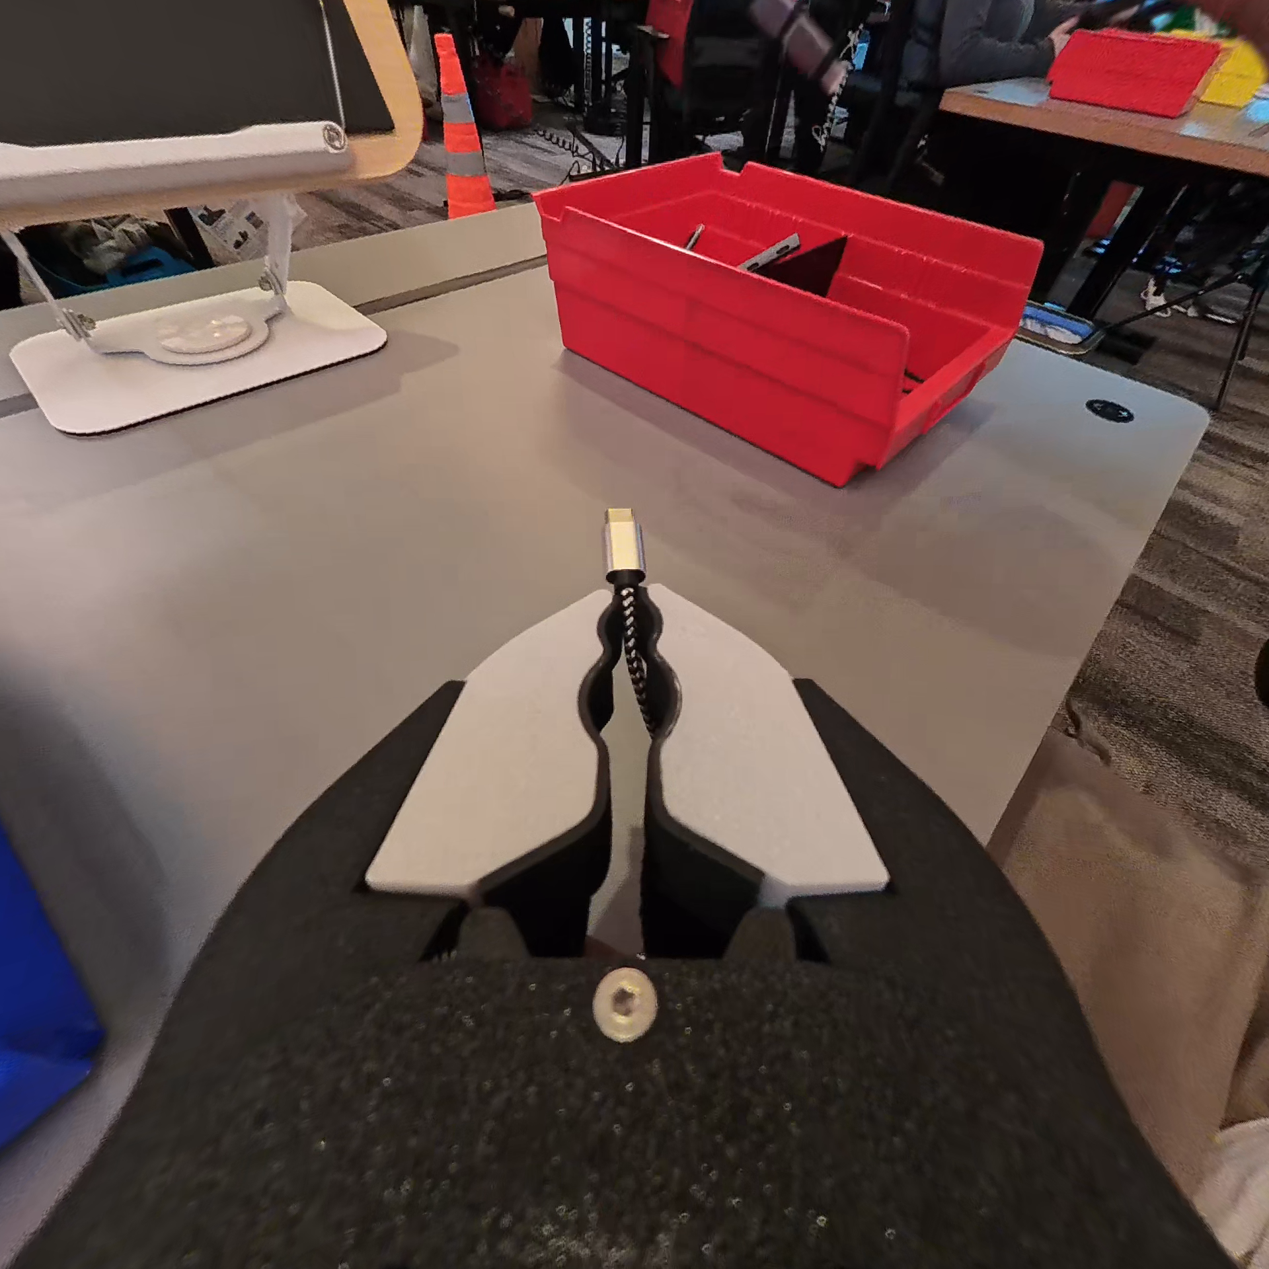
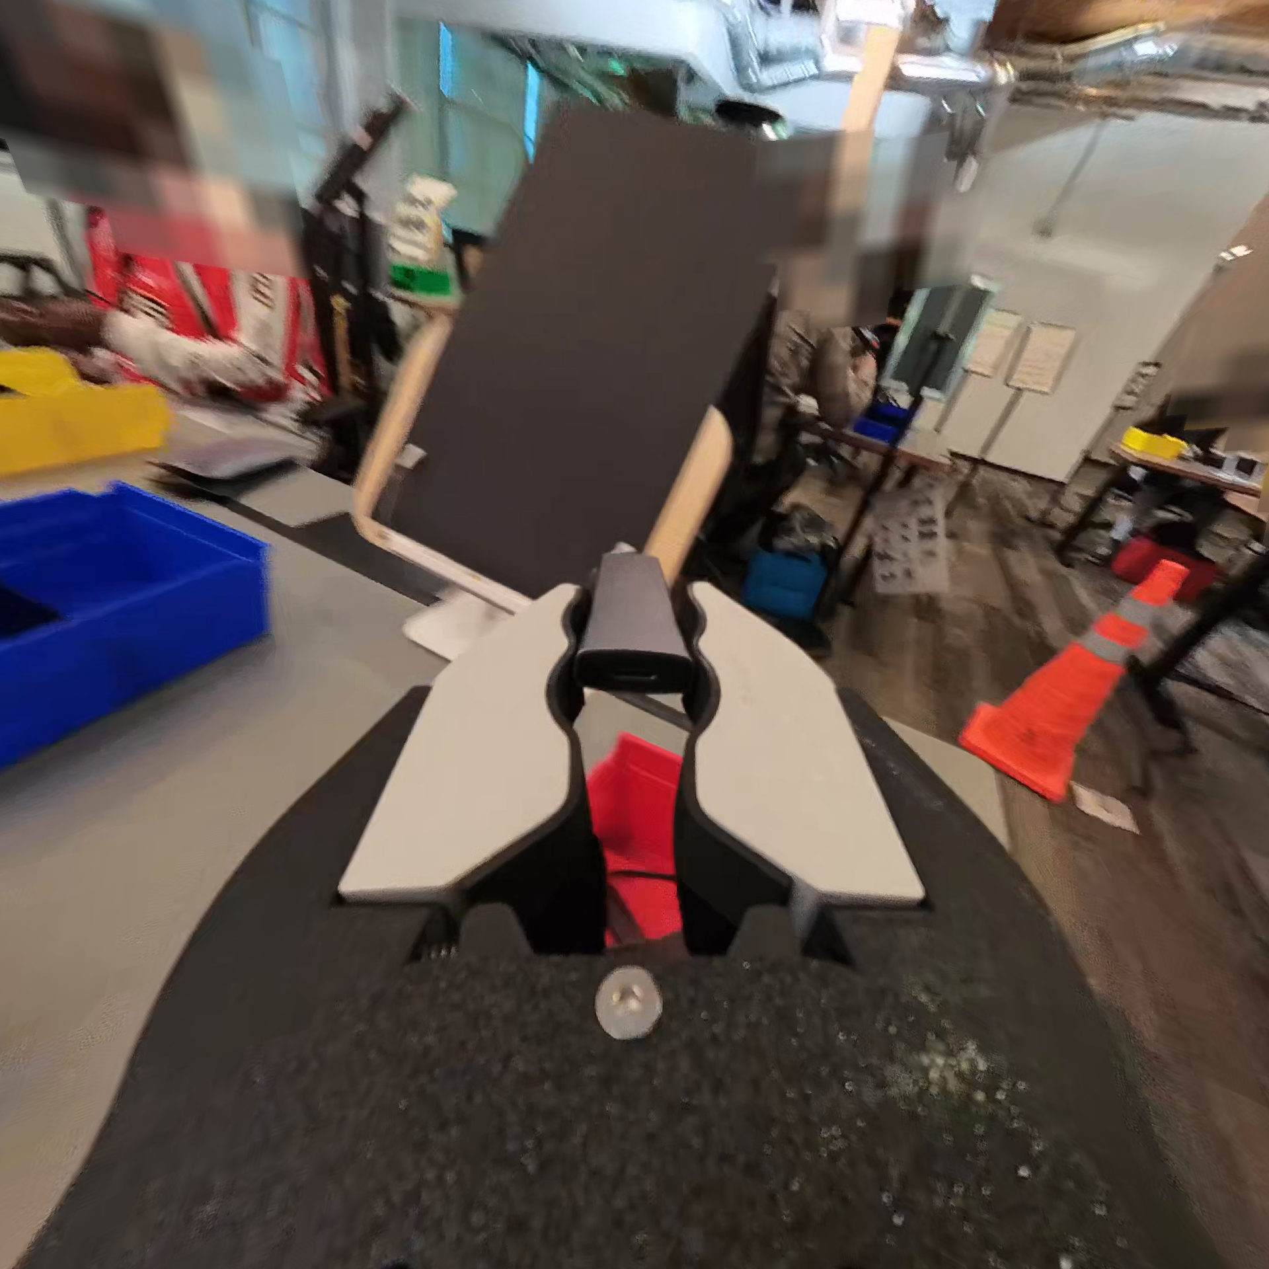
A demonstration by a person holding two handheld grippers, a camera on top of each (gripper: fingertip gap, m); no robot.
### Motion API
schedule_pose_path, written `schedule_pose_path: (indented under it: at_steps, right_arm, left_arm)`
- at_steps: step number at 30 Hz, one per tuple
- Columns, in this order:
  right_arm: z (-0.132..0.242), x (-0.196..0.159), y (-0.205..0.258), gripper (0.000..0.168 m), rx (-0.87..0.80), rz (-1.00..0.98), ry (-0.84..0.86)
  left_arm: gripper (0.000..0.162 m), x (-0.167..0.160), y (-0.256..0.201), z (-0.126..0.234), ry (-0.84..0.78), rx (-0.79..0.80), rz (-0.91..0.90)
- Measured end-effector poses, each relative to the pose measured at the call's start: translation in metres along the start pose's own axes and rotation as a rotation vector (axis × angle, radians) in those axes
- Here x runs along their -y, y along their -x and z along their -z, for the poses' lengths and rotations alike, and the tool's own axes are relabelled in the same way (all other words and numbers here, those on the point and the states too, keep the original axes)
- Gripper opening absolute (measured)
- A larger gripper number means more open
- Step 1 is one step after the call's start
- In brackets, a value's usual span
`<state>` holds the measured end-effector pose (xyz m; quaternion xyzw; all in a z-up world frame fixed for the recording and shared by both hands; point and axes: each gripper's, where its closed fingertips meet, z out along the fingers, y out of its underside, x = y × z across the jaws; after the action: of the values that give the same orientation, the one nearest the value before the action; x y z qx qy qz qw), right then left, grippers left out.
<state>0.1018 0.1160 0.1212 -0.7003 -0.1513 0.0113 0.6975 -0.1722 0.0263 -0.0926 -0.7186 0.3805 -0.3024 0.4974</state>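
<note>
My left gripper (image 1: 628,596) is shut on a black-and-white braided cable (image 1: 635,659). The cable's silver plug (image 1: 623,546) sticks out past the fingertips, pointing forward over the grey table (image 1: 343,549). My right gripper (image 2: 630,597) is shut on a dark grey adapter block (image 2: 630,628), whose open port faces the camera. It is held in the air in front of a dark tablet (image 2: 597,343) on a white stand (image 2: 446,621). A red bin (image 2: 635,817) shows below, between the fingers. The right wrist view is motion-blurred.
A red bin (image 1: 728,357) with a black divider and metal parts sits at the table's far right. The tablet stand's base (image 1: 199,364) is far left. A blue bin (image 2: 123,604) is left in the right wrist view. Orange cones (image 1: 461,130) (image 2: 1085,687) stand on the floor. Tip to tip, the grippers are about 35 cm apart.
</note>
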Motion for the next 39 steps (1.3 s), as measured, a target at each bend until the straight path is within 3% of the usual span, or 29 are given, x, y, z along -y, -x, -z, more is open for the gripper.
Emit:
schedule_pose_path:
  at_steps: [4, 8, 11, 14, 17, 22, 24, 27, 31, 35, 39]
  right_arm:
    - [-0.046, -0.103, -0.050, 0.025, 0.000, -0.029, 0.339]
    - [-0.048, -0.203, -0.045, 0.026, 0.097, -0.184, 0.688]
    - [-0.041, -0.245, -0.046, 0.026, 0.070, -0.263, 0.851]
    - [-0.042, -0.248, -0.051, 0.038, 0.057, -0.454, 0.840]
    - [-0.034, -0.227, -0.061, 0.049, 0.044, -0.543, 0.746]
    - [0.001, -0.172, -0.048, 0.050, 0.027, -0.477, 0.557]
    - [0.020, -0.148, -0.007, 0.049, 0.088, -0.426, 0.440]
    - [0.058, -0.139, 0.100, 0.044, 0.295, -0.410, 0.313]
    - [0.112, -0.158, 0.213, 0.039, 0.474, -0.404, 0.164]
    - [0.140, -0.166, 0.249, 0.040, 0.593, -0.479, 0.128]
    - [0.139, -0.171, 0.252, 0.042, 0.653, -0.500, 0.140]
  left_arm:
    - [0.003, -0.002, -0.001, 0.000, 0.009, -0.009, 0.001]
    - [0.003, -0.005, 0.002, -0.001, 0.025, -0.006, -0.005]
    - [0.003, -0.009, 0.003, -0.003, 0.042, -0.018, 0.026]
    - [0.003, -0.013, 0.003, -0.005, 0.056, -0.022, 0.057]
    - [0.003, -0.016, 0.001, -0.007, 0.071, -0.038, 0.068]
    - [0.011, -0.034, -0.013, -0.012, 0.186, -0.135, 0.067]
    - [0.024, -0.039, -0.016, -0.012, 0.227, -0.172, 0.058]
    - [0.043, -0.036, -0.009, -0.003, 0.256, -0.228, 0.042]
    - [0.044, -0.027, 0.010, 0.041, 0.307, -0.331, -0.145]
    - [0.042, -0.064, 0.008, 0.083, 0.501, -0.470, -0.449]
    - [0.051, -0.100, 0.018, 0.080, 0.700, -0.513, -0.598]
